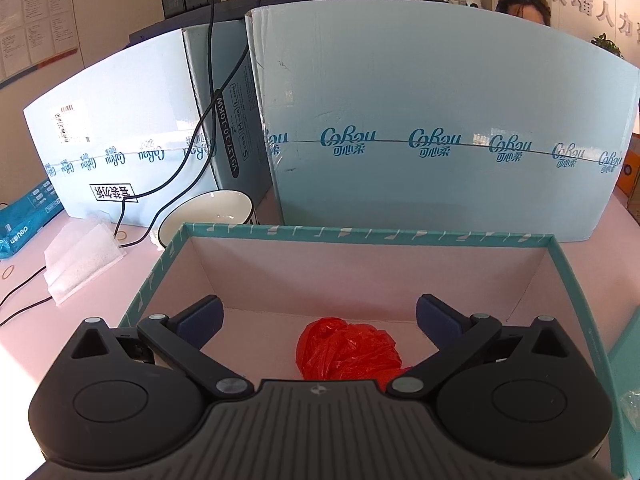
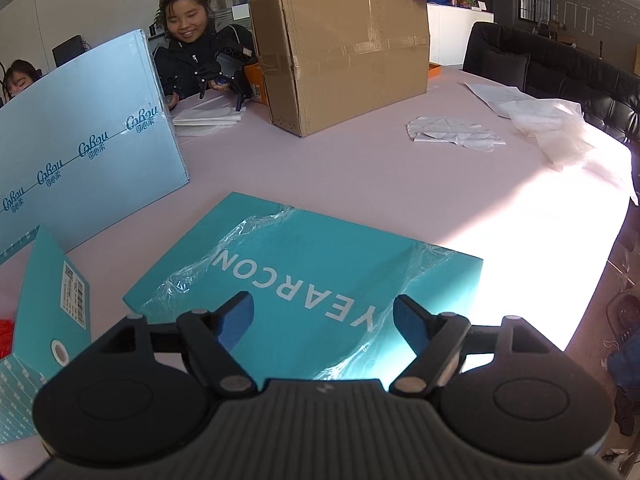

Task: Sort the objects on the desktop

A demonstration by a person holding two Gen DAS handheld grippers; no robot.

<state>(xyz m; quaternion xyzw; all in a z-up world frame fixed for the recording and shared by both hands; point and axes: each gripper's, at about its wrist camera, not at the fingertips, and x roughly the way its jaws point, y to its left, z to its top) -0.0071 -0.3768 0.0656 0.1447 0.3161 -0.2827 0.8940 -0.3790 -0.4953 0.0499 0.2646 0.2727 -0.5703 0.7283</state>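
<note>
The left gripper [image 1: 318,316] hangs released over the open teal cardboard box [image 1: 372,236], nothing between its jaws; a crumpled red plastic bag [image 1: 348,350] lies on the box floor at lower centre, partly hidden by the gripper body. The box's walls ring it closely, with bare floor all around. A white bowl with a dark rim [image 1: 208,212] sits just beyond the far left corner. The right gripper [image 2: 323,318] is likewise released, above the flat teal lid [image 2: 304,276] under clear plastic film [image 2: 240,256]. Pale pink bench [image 2: 360,168] lies clear beyond it; the sunlit right edge is washed out.
</note>
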